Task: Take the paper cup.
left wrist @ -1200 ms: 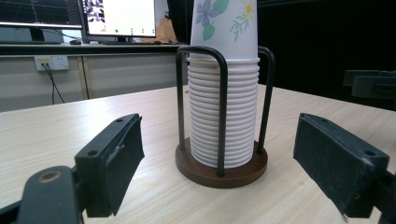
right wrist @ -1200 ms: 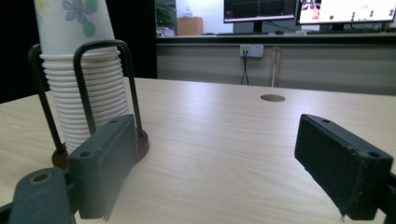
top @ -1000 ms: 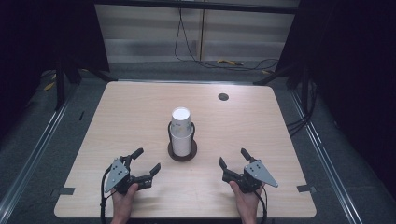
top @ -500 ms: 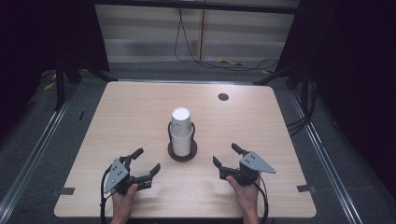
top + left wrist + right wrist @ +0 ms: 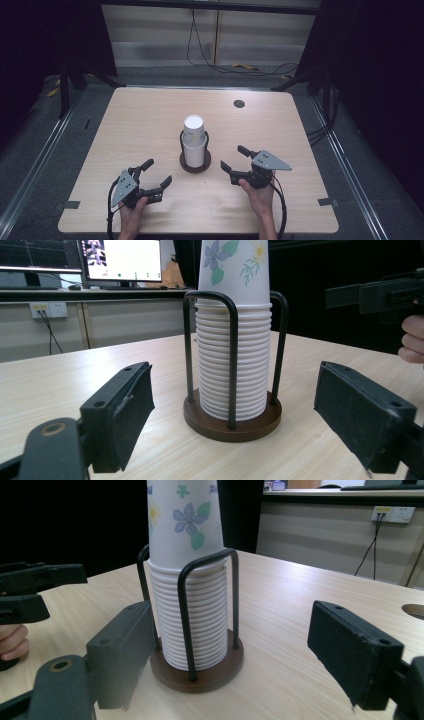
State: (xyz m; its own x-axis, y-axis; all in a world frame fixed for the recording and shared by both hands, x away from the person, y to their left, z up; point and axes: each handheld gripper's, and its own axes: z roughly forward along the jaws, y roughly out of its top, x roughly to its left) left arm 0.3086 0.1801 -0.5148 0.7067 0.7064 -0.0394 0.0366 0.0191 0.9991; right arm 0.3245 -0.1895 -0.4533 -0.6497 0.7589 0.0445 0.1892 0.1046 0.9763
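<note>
A stack of white paper cups [image 5: 194, 140] with a flower print stands in a black wire holder on a round brown base [image 5: 195, 164] at the table's middle. My left gripper [image 5: 158, 171] rests open on the table, front-left of the holder and apart from it. My right gripper [image 5: 232, 157] is open just right of the base, jaws pointing at it. In the left gripper view the cup stack [image 5: 234, 355] stands ahead between the open jaws of the left gripper [image 5: 235, 390]. In the right gripper view the cup stack [image 5: 187, 580] stands ahead, nearer the left jaw of the right gripper [image 5: 230, 630].
The wooden table [image 5: 150, 115] has a round cable hole [image 5: 239, 103] at the back right. Dark floor and rails lie around it, with cables [image 5: 240, 65] behind. Monitors [image 5: 120, 260] stand on a far desk in the left gripper view.
My right gripper has moved forward and left, closer to the cup holder. The left gripper and the cups have stayed still.
</note>
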